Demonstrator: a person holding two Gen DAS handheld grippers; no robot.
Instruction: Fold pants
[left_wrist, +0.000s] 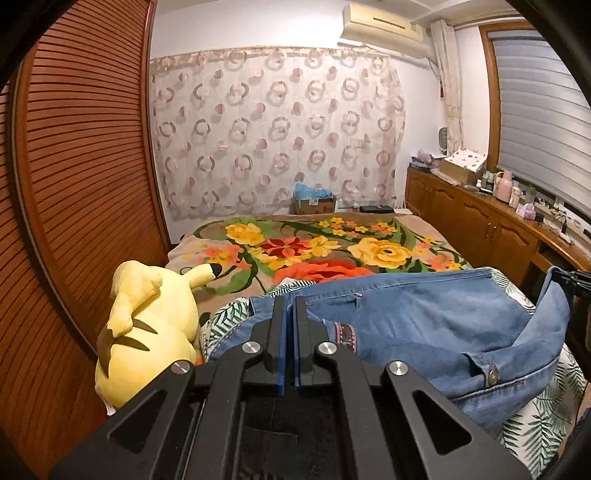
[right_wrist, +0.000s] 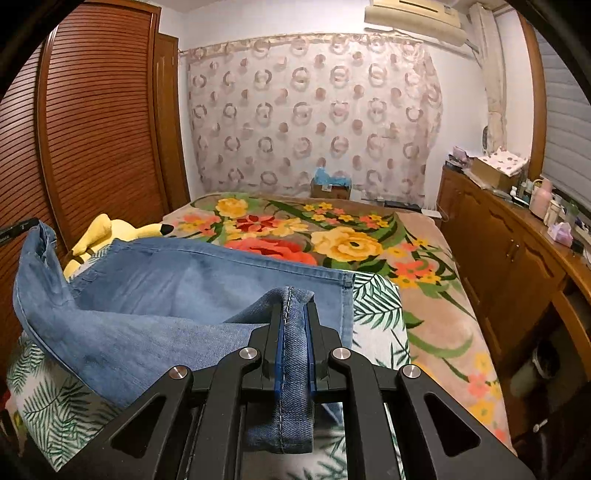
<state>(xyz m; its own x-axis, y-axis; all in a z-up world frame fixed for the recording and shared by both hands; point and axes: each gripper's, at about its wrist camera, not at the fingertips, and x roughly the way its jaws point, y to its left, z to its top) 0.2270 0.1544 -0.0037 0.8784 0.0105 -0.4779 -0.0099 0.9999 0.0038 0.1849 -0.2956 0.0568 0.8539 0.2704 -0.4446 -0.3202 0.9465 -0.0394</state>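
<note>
One pair of blue denim pants (right_wrist: 155, 291) is seen spread across a leaf-print pillow (right_wrist: 376, 314) at the near end of a bed (right_wrist: 436, 332) covered by a floral blanket, its long axis running side to side between the two hand-held grippers. The right gripper (right_wrist: 294, 306) is shown with its jaws clamped on a stitched denim hem, which is gripped between the blue pads and hangs back towards the camera. The left gripper (left_wrist: 290, 308) is pictured with its jaws pressed together; whether a thin edge of cloth is caught in them cannot be told, though the denim lies directly under and ahead of the tips. The bulk of the garment is found to the right of the left jaws and to the left of the right jaws. One yellow plush toy (left_wrist: 147, 325) is seen beside the pants.
</note>
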